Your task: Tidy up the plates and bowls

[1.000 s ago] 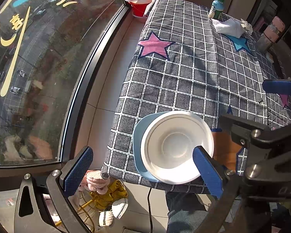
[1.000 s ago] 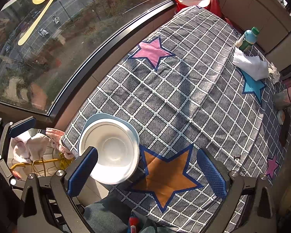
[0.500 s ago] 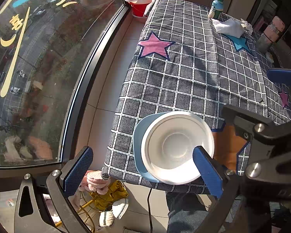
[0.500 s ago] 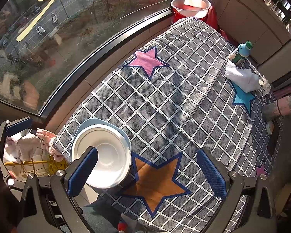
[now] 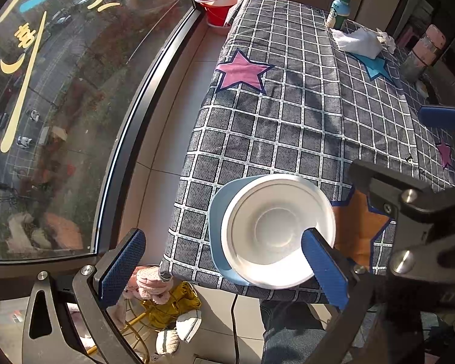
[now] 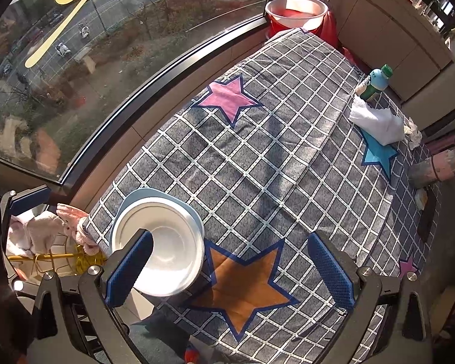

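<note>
- The table (image 6: 273, 182) carries a grey checked cloth (image 5: 303, 121) with stars; nothing stands between the grippers and the stacked dishes.
- In the right wrist view, at 1 o'clock, a green-capped bottle (image 6: 374, 83) stands just beside a white crumpled cloth (image 6: 377, 123); at 3 o'clock a pink and grey container (image 6: 439, 165) lies at the table edge.
- At 12 o'clock, beyond the far end of the table, a pink basin (image 6: 295, 9) sits on a red bucket (image 5: 217, 16). What is inside it I cannot tell.
- At 9 o'clock, below the table corner, a pink plush toy (image 6: 39, 230) rests on a yellow wire stand (image 5: 154, 312).
- The white bowl (image 5: 277, 232) sits in the pale blue plate (image 5: 217, 212) at the near corner of the table, touching it. The bowl has nothing in it. An orange star (image 6: 242, 282) is just beside the stack.
- The left gripper (image 5: 224, 268) is wide open and holds nothing; its right finger shows in front of the bowl rim.
- The right gripper (image 6: 230, 273) is also wide open, with no object in it; its left finger overlaps the bowl in the view.
- Compared with one second ago, the bowl and plate have not moved. The right gripper has lifted and drawn back a little, so more of the table shows in its view. The left gripper has kept its place.
</note>
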`<state>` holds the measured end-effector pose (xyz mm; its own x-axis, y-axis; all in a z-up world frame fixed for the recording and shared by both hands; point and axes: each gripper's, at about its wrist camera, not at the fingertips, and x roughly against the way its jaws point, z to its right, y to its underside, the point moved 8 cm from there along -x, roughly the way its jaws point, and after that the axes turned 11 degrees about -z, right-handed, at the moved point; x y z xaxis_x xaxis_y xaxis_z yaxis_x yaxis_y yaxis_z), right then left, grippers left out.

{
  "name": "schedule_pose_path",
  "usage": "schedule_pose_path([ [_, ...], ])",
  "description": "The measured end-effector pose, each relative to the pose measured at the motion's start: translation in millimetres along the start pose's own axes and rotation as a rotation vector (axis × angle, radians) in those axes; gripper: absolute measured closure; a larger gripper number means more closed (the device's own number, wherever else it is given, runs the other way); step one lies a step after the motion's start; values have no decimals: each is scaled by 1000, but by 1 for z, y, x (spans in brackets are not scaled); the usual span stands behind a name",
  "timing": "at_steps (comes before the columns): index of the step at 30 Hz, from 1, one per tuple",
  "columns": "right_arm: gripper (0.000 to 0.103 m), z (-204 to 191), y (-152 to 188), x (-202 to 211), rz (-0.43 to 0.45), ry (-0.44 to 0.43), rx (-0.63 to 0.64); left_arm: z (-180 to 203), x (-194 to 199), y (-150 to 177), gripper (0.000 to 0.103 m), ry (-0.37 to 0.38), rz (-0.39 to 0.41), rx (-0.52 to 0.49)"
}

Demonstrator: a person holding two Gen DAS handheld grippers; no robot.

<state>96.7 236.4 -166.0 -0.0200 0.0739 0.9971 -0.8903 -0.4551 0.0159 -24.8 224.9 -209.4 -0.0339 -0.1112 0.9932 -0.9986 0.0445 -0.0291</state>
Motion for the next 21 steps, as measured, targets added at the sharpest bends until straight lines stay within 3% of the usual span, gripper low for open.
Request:
schedule_pose_path([
  [21,0,-1,0,-6,-7,-14,-9,0,-3,-4,0,-13,-6,-31],
])
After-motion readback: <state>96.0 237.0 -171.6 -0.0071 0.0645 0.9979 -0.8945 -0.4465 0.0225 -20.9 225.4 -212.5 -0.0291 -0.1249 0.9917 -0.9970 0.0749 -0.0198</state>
